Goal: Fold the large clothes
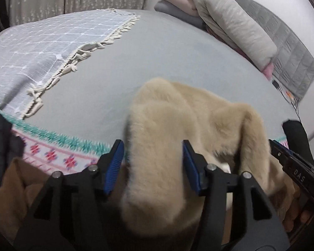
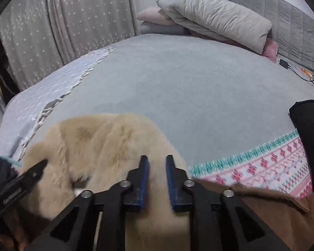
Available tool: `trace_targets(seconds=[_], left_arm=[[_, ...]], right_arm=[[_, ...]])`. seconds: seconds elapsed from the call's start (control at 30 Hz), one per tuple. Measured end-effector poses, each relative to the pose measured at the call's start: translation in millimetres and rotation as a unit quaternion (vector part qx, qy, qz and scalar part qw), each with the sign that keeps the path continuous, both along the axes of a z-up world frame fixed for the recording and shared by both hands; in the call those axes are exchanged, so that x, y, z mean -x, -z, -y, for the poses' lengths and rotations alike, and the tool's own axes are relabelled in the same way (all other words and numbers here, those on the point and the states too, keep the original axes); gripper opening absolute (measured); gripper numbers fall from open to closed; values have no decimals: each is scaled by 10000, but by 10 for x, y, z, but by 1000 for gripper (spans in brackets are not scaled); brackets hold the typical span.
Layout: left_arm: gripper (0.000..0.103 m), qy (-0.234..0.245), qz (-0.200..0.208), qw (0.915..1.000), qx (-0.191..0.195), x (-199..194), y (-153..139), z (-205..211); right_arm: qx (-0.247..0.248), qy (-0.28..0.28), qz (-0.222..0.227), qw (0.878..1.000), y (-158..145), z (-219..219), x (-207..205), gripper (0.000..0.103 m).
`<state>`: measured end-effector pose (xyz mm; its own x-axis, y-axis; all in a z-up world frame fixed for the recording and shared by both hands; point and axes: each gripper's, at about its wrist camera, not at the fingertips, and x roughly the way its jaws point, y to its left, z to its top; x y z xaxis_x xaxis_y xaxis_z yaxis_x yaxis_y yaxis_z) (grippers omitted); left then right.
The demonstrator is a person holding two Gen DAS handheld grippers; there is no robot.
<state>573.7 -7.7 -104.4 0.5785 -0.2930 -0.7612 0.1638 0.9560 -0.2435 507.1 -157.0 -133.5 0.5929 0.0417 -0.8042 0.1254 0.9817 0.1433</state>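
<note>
Beige fleece garment point(image 1: 167, 146) fills both grippers' parted fingers point(image 1: 115, 163) point(image 2: 144, 179).

Both grippers, the left gripper point(image 1: 152, 167) and right gripper point(image 2: 157, 179), are matte black with ribbed blue fingers point(image 1: 115, 165), silver pivot screws point(image 1: 211, 167) and triangular cut-outs in the arms.

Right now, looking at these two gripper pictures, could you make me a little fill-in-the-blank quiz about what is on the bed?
1. The fluffy garment between the fingers of the left gripper is ____ in colour.
2. The pads on the right gripper are ____.
3. The checked blanket is edged with a white ____.
4. The bed sheet is plain ____.

Missing words: beige; blue; fringe; grey
</note>
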Motion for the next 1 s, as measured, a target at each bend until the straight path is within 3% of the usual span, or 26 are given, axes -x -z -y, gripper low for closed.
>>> trace_targets(seconds=[0.03,0.07,0.1,0.13,0.3,0.47,0.63,0.77,0.8,0.83,0.87,0.9,1.0], left_arm=[[60,117,-14,9999,-35,81,-81,14],[62,222,-5,9997,-128,209,-177,28],[69,327,29,9992,-244,359,-281,39],[76,470,89,9983,-320,514,-381,52],[81,1021,218,9920,-715,1336,-690,50],[81,1473,76,9833,-1067,2079,-752,104],[81,2016,-105,9712,-1267,2660,-578,321],[81,2015,-391,9605,-1878,2769,-227,479],[73,1981,-305,9584,-2034,2782,-183,498],[36,1887,-212,9546,-2295,2782,-166,505],[17,1776,-186,9505,-2541,2770,-176,498],[15,1683,-190,9538,-2482,2737,-255,443],[13,1292,102,9745,-1830,2682,-760,106]], right_arm=[[-86,-62,-46,9999,-61,19,95,31],[-194,-171,-56,9997,-112,8,192,43],[-258,-277,-63,9993,-180,18,328,54],[-253,-363,-94,9990,-247,35,458,56],[-36,-702,-289,9971,-500,65,1275,62],[-177,-730,-396,9964,-674,115,2025,67],[-314,-743,-491,9955,-698,153,2650,69],[-724,-642,-530,9939,-673,219,2935,69],[-793,-628,-514,9935,-663,236,2980,69],[-834,-608,-511,9933,-652,252,3008,69],[-868,-580,-555,9930,-632,283,3043,69],[-873,-569,-595,9928,-628,302,3053,69],[-827,-510,-567,9937,-658,373,3096,69]])
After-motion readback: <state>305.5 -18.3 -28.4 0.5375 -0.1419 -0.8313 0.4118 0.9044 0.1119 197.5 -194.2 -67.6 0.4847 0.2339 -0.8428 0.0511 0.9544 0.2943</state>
